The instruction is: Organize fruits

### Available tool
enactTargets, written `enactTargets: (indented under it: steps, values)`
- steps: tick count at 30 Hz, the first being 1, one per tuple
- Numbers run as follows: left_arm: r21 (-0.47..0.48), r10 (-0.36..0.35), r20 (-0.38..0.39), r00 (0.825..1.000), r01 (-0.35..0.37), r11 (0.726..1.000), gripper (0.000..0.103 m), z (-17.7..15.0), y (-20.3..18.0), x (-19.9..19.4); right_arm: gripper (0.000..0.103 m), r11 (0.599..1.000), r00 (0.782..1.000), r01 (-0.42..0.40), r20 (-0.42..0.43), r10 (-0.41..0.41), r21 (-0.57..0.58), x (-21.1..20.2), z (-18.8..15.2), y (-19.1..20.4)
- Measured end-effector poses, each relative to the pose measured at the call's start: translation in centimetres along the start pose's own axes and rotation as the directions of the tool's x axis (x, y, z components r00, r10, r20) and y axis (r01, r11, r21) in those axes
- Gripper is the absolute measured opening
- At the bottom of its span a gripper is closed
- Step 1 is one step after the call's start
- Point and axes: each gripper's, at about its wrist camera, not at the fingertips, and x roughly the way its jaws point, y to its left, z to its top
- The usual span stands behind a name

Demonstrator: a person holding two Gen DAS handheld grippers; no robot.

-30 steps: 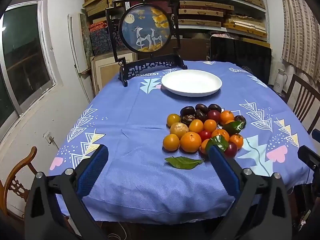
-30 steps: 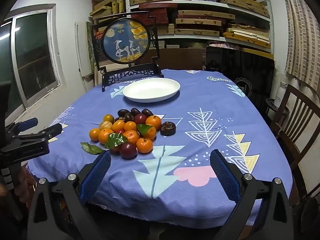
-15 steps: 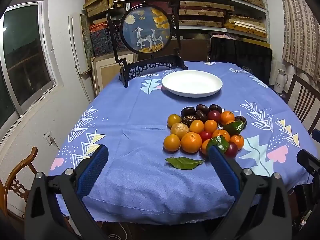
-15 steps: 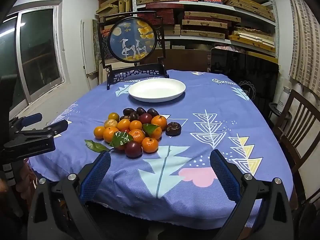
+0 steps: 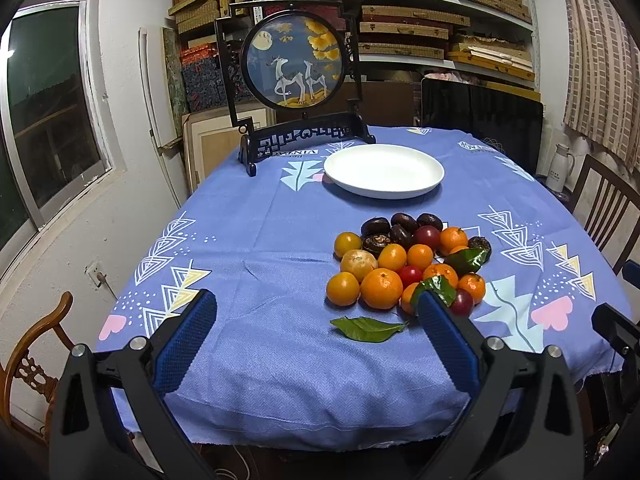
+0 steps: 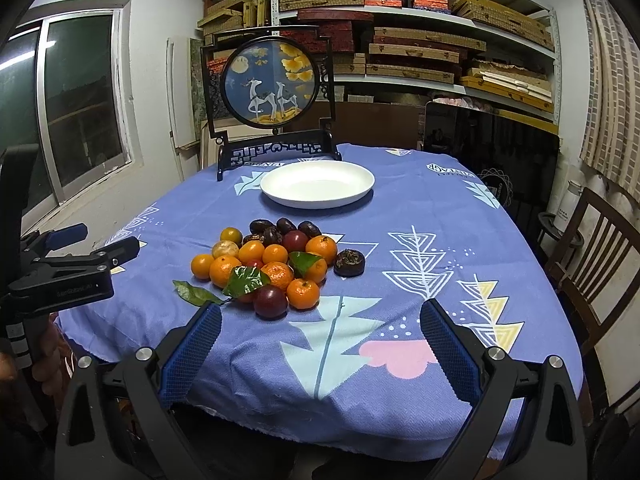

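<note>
While we hold both tools low at the near edge of the table [image 5: 260, 360], the left gripper [image 5: 316, 316] has its two blue-padded fingers spread wide with nothing between them, and the right gripper [image 6: 320, 324] is spread just as wide and likewise grips nothing. Ahead of the left gripper and toward its right finger lies the fruit pile [image 5: 408, 260], a tight cluster on the blue patterned tablecloth [image 5: 248, 240]; that finger's tip overlaps the nearest fruits in our view, though we cannot tell whether it touches them. From the right gripper the same pile [image 6: 276, 264] sits ahead and toward its left finger. Small oranges [image 5: 382, 288] make up most of the near part, dark brown fruits [image 5: 404, 222] line the far edge, and a few dark red plums [image 6: 271, 301] are mixed in, one of them nearest to the right gripper. One dark fruit [image 6: 349, 263] rests just beside the cluster on the side toward the right gripper's right finger. Green leaves [image 6: 246, 280] lie on top of the oranges, and a loose leaf [image 5: 366, 328] lies flat on the cloth, just short of the pile, between the left gripper's fingers. Farther ahead of both grippers, beyond the fruit, stands a white plate [image 5: 384, 170], and behind it a round deer screen [image 5: 294, 66] in a dark stand.
</note>
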Motion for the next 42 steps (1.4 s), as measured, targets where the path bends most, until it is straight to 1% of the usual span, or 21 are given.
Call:
enactTargets:
  steps: [12,29,42]
  values:
    - [-0.007,-0.001,-0.002,1.0,0.001,1.0,0.099,0.35,0.19,0.13,0.1,1.0,1.0,-0.002,0.0,0.002,-0.004,-0.02,-0.01,0.18]
    - [0.003,0.001,0.009,1.0,-0.001,1.0,0.099,-0.16,-0.11,-0.25,0.1,1.0,1.0,-0.008,-0.006,0.008,0.011,0.1,-0.22,0.16]
    - [0.001,0.002,0.008,1.0,-0.002,1.0,0.099,-0.21,0.05,-0.23,0.1,1.0,1.0,-0.022,0.003,0.022,-0.006,0.07,-0.19,0.15]
